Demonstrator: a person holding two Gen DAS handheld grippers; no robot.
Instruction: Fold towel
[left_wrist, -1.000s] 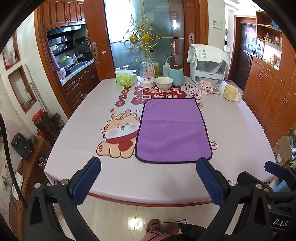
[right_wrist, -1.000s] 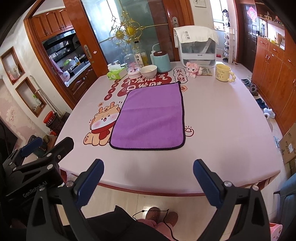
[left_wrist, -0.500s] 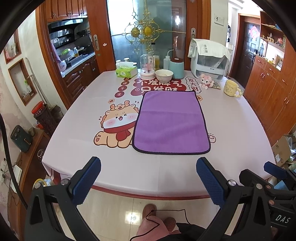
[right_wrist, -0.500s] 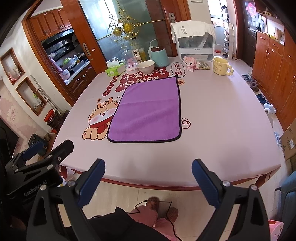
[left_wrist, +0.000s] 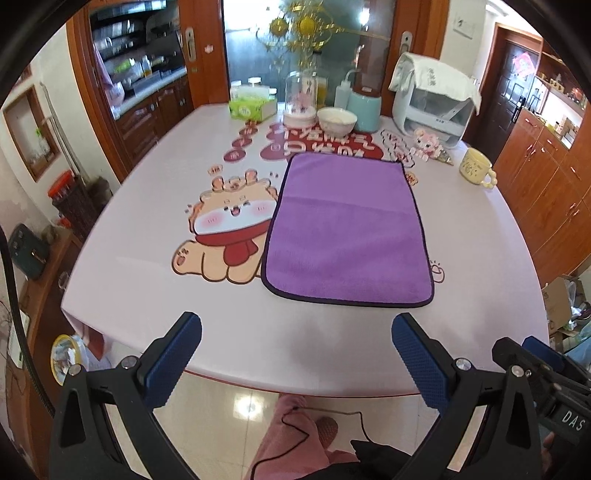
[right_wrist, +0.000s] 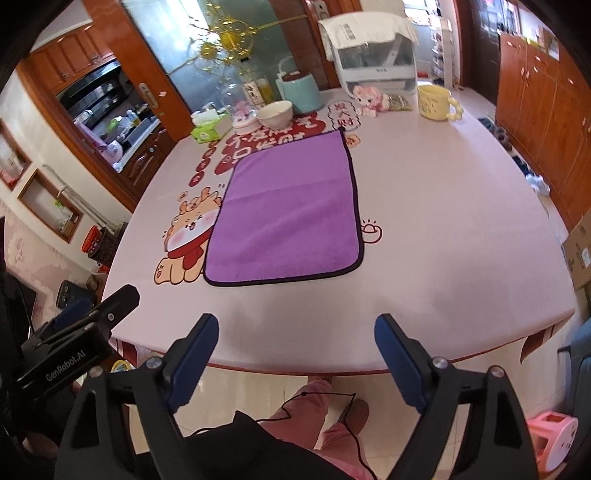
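On the middle of the desk (left_wrist: 125, 258) lies the towel (left_wrist: 347, 229), purple with a dark hem, spread flat and unfolded, its long sides running away from the cameras. Its left edge overlaps a cartoon animal (left_wrist: 225, 229) printed on the pale pink desk cover, and its far edge touches a patch of red printed characters (left_wrist: 325, 146). A small printed emblem (left_wrist: 436, 269) sits just beside its near right corner.

Along the far side of the desk stand a green tissue box (left_wrist: 251, 107), a glass dome (left_wrist: 301, 96), a white bowl (left_wrist: 337, 119), a teal pot (left_wrist: 364, 110) and a white appliance (left_wrist: 432, 99) with a cloth draped over it. A pink plush toy (left_wrist: 426, 142) lies near the appliance, and a yellow mug (left_wrist: 476, 168) stands well apart on the right.

Wooden cabinets line the room on both sides, with a glass door bearing a gold ornament (left_wrist: 303, 29) behind the desk. Below is a glossy tiled floor (left_wrist: 221, 417).

Both claws hover off the near edge of the desk, well apart from the towel. The left claw (left_wrist: 295, 350) is released, blue pads spread wide and holding nothing. The right claw (right_wrist: 295, 343) is likewise released and empty.
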